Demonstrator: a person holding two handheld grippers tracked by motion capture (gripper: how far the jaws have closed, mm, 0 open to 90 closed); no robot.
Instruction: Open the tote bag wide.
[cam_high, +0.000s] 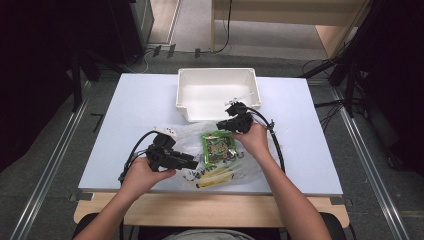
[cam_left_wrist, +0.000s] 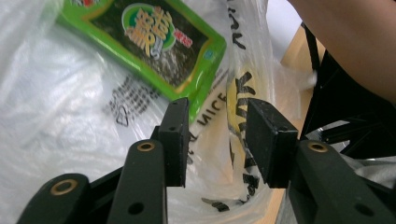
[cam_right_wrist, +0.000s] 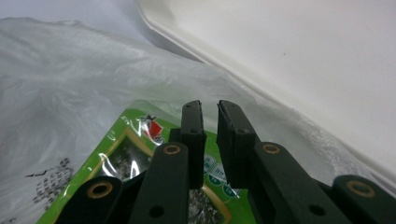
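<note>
Scene: a person sat at a white desk with a clear plastic bag spread across its near middle.
Green packet: the packet lay on or in the bag, just in front of the white bin; which side of the film it was on could not be told.
Left gripper: the left gripper had its jaws apart, straddling printed bag film near the packet's corner.
Right gripper: the right gripper had its jaws almost together above the packet's far end; whether they pinched film or packet could not be told.
Step, judged: probably opening the bag or drawing the packet out.
Doing it well: hold the film steady at the left and pull slowly, since thin plastic slips and tears.
Edges: the bin's front wall stood close beyond the right gripper; the desk's near edge lay just beside the bag.
Open room: bare desk lay well clear to both sides.
</note>
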